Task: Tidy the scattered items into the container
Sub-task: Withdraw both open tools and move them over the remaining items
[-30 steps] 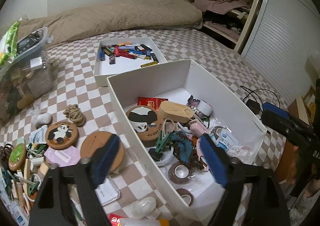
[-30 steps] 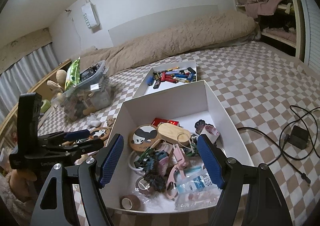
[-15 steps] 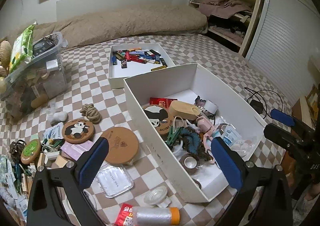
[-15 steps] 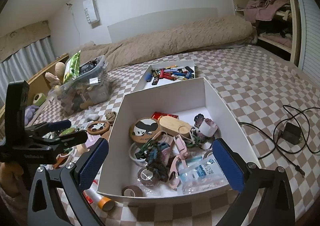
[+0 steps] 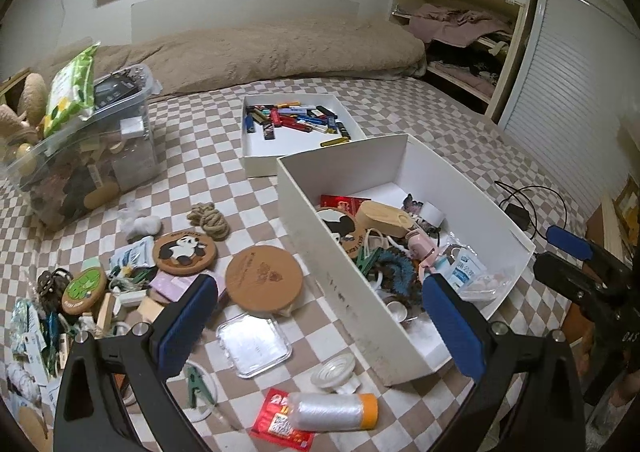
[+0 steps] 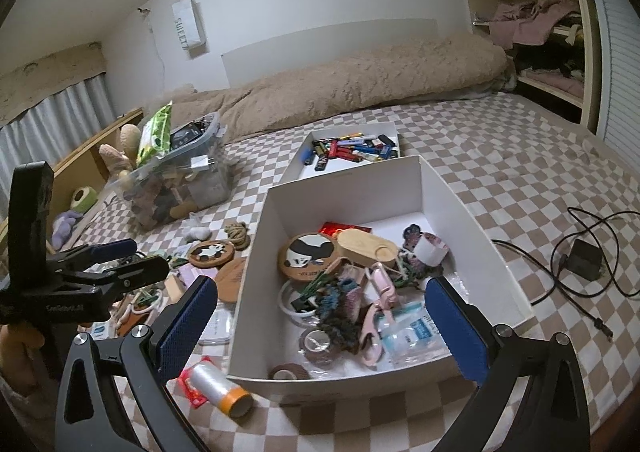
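**Task status: container partly filled, loose items remain on the bed**

Left gripper (image 5: 320,312): jaws at full spread, nothing between the pads. It hangs above the bedspread, straddling the near left wall of the white container (image 5: 344,292). Over the last second its jaws have been opening to this width.

Right gripper (image 6: 320,316): jaws likewise at full spread and empty, poised over the near end of the container (image 6: 256,292). Its jaws have also just been opening, with no item between them.

Done so far: the container holds a panda coaster (image 6: 310,256), a wooden oval piece (image 6: 368,248), a pink item (image 6: 380,292), tape rolls, a packet and other small goods. It sits on the checkered bedspread (image 5: 200,155), directly ahead of both grippers.

Left to do: a second panda coaster (image 5: 185,253), a plain cork coaster (image 5: 264,278), a rope knot (image 5: 210,219), a clear plastic lid (image 5: 254,344), a film roll with an orange end (image 5: 332,411), a green clip (image 5: 198,386) and a dense pile of small articles at the far left edge all lie outside the container, to its left.

Judgement: roughly half the task is complete. Both grippers are free for the next pick; the film roll and the plastic lid lie nearest.
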Tool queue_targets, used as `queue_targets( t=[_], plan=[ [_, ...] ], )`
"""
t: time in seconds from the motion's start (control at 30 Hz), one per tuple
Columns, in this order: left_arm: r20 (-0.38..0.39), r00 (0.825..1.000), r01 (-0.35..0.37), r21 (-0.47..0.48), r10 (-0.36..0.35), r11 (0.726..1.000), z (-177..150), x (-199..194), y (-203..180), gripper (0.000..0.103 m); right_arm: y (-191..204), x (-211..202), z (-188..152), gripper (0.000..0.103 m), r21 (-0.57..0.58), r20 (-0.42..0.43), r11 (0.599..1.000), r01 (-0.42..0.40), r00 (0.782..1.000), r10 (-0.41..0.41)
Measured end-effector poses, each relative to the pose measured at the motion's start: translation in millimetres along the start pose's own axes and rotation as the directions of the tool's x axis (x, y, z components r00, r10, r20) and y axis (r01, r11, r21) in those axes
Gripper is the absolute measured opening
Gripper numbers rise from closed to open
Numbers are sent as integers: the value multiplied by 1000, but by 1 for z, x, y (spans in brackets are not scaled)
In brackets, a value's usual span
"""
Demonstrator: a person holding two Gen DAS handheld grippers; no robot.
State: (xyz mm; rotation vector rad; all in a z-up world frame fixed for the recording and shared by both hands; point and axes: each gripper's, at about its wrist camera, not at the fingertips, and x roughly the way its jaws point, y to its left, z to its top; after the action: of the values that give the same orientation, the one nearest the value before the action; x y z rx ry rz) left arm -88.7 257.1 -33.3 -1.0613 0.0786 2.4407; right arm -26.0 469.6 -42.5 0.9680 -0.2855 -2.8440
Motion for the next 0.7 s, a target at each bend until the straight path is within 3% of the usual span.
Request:
queue_targets(
  t=[0.7],
  plan=[
    [87,990,-107,-94,115,990,-29,-72,89,103,89,5,-8,103,-47,10,995,-86,996,86]
  ],
)
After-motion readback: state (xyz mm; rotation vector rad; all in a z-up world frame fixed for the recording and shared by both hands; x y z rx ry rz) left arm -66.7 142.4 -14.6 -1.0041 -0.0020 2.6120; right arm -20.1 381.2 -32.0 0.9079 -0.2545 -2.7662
